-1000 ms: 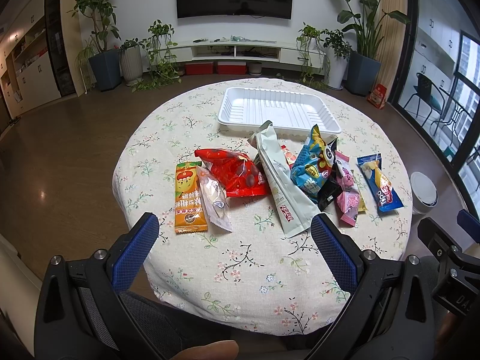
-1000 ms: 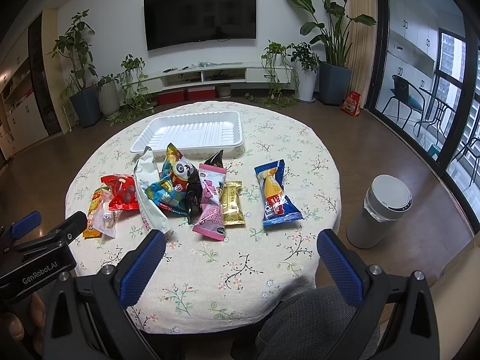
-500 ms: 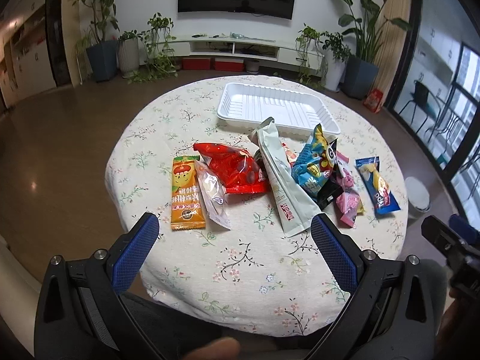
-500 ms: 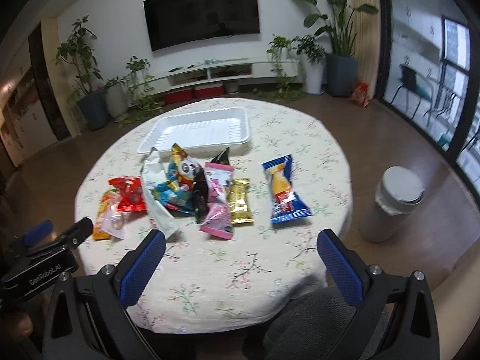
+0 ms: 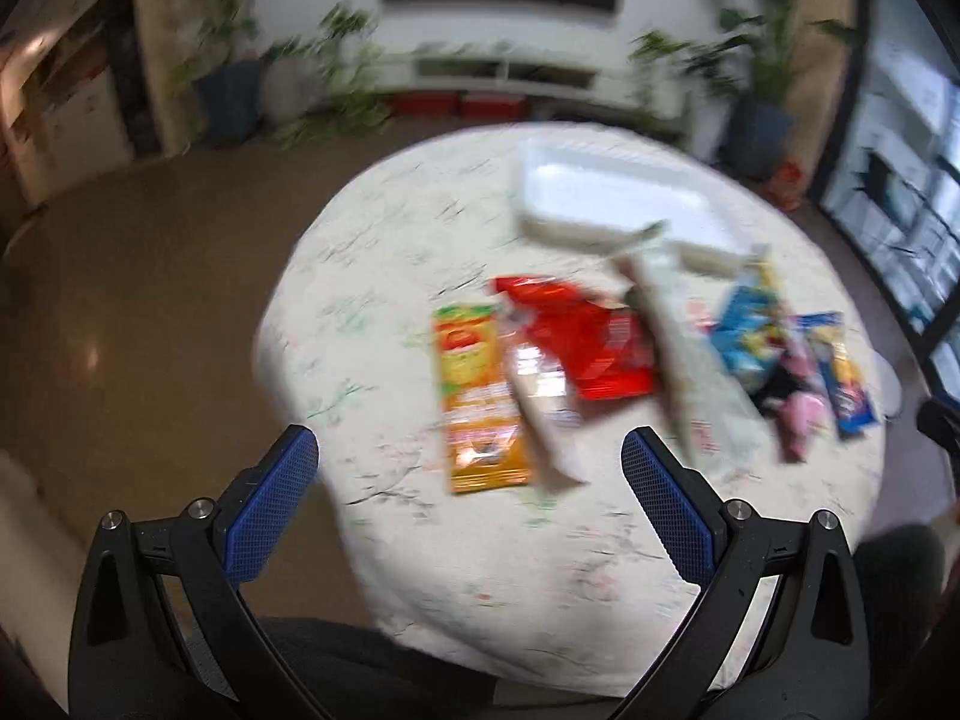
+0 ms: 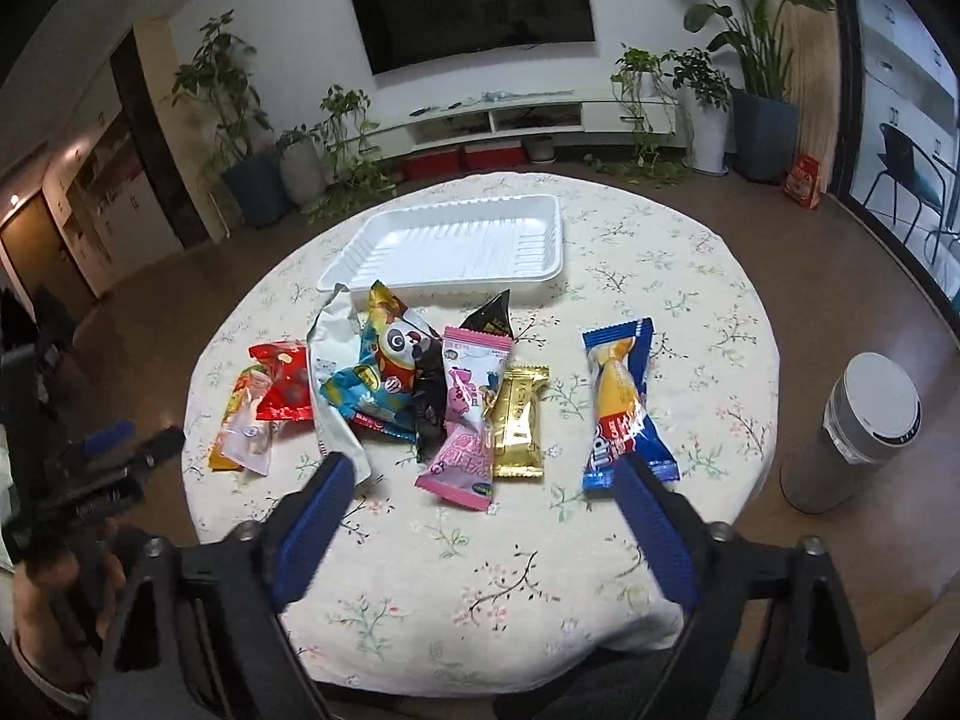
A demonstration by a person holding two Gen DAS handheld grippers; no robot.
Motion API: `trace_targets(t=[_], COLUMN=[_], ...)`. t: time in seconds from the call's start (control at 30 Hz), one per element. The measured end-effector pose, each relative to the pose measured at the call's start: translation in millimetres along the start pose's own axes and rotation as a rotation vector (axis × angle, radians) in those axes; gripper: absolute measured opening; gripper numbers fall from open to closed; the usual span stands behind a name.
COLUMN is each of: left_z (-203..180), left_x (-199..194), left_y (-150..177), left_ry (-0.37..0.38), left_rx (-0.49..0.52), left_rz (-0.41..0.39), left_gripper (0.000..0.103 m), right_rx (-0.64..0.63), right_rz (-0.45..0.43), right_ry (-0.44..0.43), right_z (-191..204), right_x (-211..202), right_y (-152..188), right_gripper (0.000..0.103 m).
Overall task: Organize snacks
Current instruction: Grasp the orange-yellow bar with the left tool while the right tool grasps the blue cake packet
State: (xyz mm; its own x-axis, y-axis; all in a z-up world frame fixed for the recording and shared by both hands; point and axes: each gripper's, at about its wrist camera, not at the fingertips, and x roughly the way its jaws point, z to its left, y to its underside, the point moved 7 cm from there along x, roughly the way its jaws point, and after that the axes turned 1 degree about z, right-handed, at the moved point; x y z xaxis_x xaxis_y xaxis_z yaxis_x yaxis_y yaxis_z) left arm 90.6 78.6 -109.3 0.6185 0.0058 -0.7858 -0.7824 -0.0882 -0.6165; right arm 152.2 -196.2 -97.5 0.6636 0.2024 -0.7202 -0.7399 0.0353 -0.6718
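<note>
Several snack packets lie in a row on a round table with a floral cloth [image 6: 480, 570]. An empty white tray [image 6: 456, 246] stands behind them, also in the blurred left wrist view [image 5: 612, 204]. An orange packet [image 5: 480, 402], a clear one [image 5: 540, 408] and a red one [image 5: 582, 336] lie at the left. A blue packet [image 6: 624, 402], a gold one [image 6: 519, 420] and a pink one [image 6: 465, 420] lie at the right. My left gripper [image 5: 468, 480] is open and empty above the near table edge. My right gripper [image 6: 480, 504] is open and empty in front of the pink packet.
A grey bin with a white lid [image 6: 858, 432] stands on the floor right of the table. Potted plants [image 6: 258, 180] and a low TV shelf [image 6: 510, 120] line the far wall. Glass doors are on the right.
My left gripper has swung left and closer to the orange packet, and its view is blurred. My right gripper has moved forward toward the packets. Both stay open.
</note>
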Motion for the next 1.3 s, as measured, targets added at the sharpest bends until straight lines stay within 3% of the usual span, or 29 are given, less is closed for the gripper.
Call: trace_targets(t=[0.1,0.27,0.33,0.47,0.5,0.6,0.77,0.97,1.23,1.27,1.3], left_z=[10,1,-8,-4,1,15,9,12,11,9,7], left_x=[7,23,38,57,60,68,83,104,113,112,112], left_y=[-4,-11,-16,-26,-28,-30,-28,-25,-32,-31,-29], left_ry=[0.026,0.086,0.071,0.022,0.013,-0.01,0.036,-0.002,-0.066,-0.061,-0.047], left_rx=[-0.006,0.062,0.101,0.101,0.089,0.078,0.098,0.101,0.127,0.132,0.135], left_rz=[0.004,0.032,0.063,0.119,0.129,0.163,0.205,0.255,0.254,0.253,0.254], left_gripper=[0.103,0.102,0.099,0.071,0.068,0.068,0.068,0.068,0.068,0.067,0.056], right_rx=[0.032,0.099,0.118,0.162,0.174,0.196,0.206,0.199,0.183,0.178,0.172], right_rz=[0.063,0.073,0.081,0.079,0.078,0.083,0.101,0.098,0.105,0.105,0.102], right_ry=[0.008,-0.019,-0.008,-0.001,-0.003,-0.01,0.002,0.016,0.042,0.045,0.049], right_z=[-12,-40,-53,-69,-73,-79,-86,-90,-89,-89,-89], right_x=[16,24,28,29,30,35,45,47,53,53,51], right_y=[-5,-15,-18,-22,-22,-19,-18,-19,-15,-15,-14], right_gripper=[0.087,0.087,0.087,0.087,0.087,0.087,0.087,0.087,0.087,0.087,0.087])
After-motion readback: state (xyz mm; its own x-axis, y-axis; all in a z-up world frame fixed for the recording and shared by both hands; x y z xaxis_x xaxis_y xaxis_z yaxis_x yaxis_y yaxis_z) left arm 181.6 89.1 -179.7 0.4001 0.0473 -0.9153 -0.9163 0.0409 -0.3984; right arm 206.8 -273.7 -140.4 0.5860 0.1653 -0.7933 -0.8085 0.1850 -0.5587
